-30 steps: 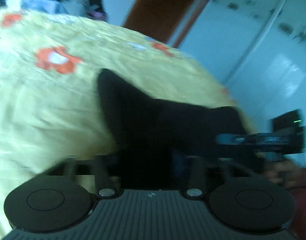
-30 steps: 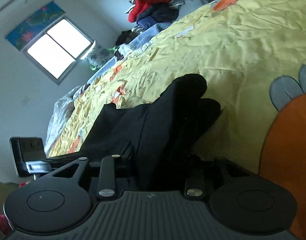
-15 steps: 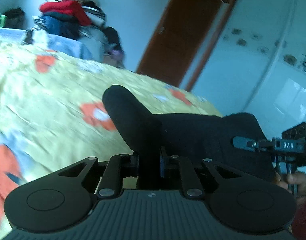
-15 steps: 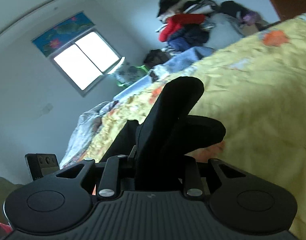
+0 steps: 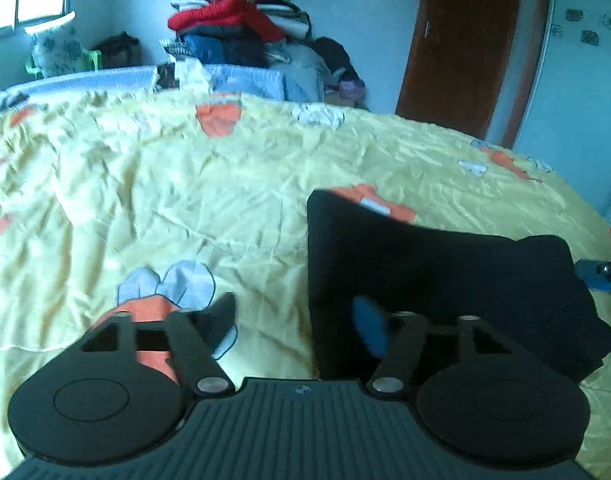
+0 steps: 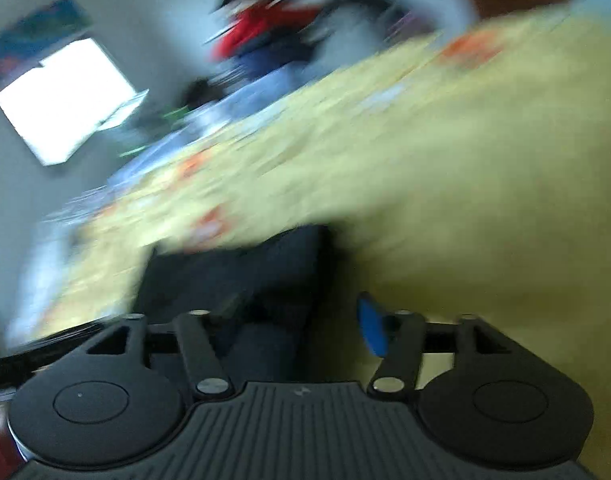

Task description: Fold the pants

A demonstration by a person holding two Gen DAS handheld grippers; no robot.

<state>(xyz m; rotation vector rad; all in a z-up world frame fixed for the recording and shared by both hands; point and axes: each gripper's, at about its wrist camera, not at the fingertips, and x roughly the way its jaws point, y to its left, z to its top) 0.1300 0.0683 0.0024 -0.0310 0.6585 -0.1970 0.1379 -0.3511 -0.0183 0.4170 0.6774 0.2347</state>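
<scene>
Your left gripper (image 5: 295,320) is spread wide w/ nothing in it, hovering over the bedspread (image 5: 185,184) at the pants' (image 5: 445,276) left edge. Pants lie folded, dark, flat on the bed, right of centre. Your right gripper (image 6: 297,320) is also spread wide, empty; that view is blurred, pants (image 6: 241,276) just ahead-left of it. Clothes pile (image 5: 241,28) sits beyond the bed.

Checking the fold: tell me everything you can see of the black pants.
The pants are plain black soft cloth, folded into a compact, roughly rectangular bundle lying flat on the yellow bedspread. One corner covers an orange flower print. No seams or pockets show. Both grippers' jaws stand open; neither holds the cloth. The right wrist view is too blurred for detail.
</scene>
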